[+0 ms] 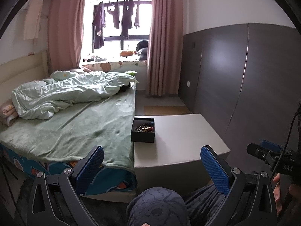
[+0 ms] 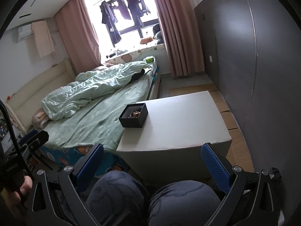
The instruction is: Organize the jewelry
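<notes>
A small black box [image 1: 143,130] holding a tangle of jewelry [image 1: 144,128] sits at the far left corner of a white table [image 1: 180,137], next to the bed. It also shows in the right wrist view [image 2: 134,115], with the jewelry [image 2: 134,114] inside. My left gripper [image 1: 152,163] is open and empty, held back from the table above my knee. My right gripper [image 2: 152,161] is open and empty, above my knees and short of the table's near edge [image 2: 173,146]. The right gripper also shows at the right edge of the left wrist view [image 1: 267,153].
A bed [image 1: 79,126] with a green sheet and a crumpled duvet [image 1: 71,92] adjoins the table's left side. A grey wardrobe wall [image 1: 244,75] runs along the right. Cardboard sheets [image 2: 231,124] lie on the floor between table and wardrobe. My knees [image 2: 150,197] are below the grippers.
</notes>
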Demonstrator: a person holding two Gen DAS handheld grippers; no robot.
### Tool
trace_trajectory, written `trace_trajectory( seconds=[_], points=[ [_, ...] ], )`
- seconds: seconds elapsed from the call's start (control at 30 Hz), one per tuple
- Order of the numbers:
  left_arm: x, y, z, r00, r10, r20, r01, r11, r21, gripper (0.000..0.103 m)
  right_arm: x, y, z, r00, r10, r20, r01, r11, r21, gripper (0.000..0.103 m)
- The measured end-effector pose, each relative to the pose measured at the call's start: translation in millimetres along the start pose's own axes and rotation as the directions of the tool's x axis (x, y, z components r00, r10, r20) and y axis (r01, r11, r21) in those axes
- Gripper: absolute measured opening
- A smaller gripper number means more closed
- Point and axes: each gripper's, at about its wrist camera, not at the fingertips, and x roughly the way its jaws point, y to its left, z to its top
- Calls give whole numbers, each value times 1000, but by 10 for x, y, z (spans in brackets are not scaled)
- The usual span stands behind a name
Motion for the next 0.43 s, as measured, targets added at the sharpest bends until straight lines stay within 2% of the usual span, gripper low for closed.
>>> trace_trajectory(
  seconds=[0.43],
  points=[
    [212, 28, -12, 1000, -20, -12, 20, 999, 27, 103, 348, 4, 7, 998, -16, -53, 16, 1000, 2, 103]
  ],
)
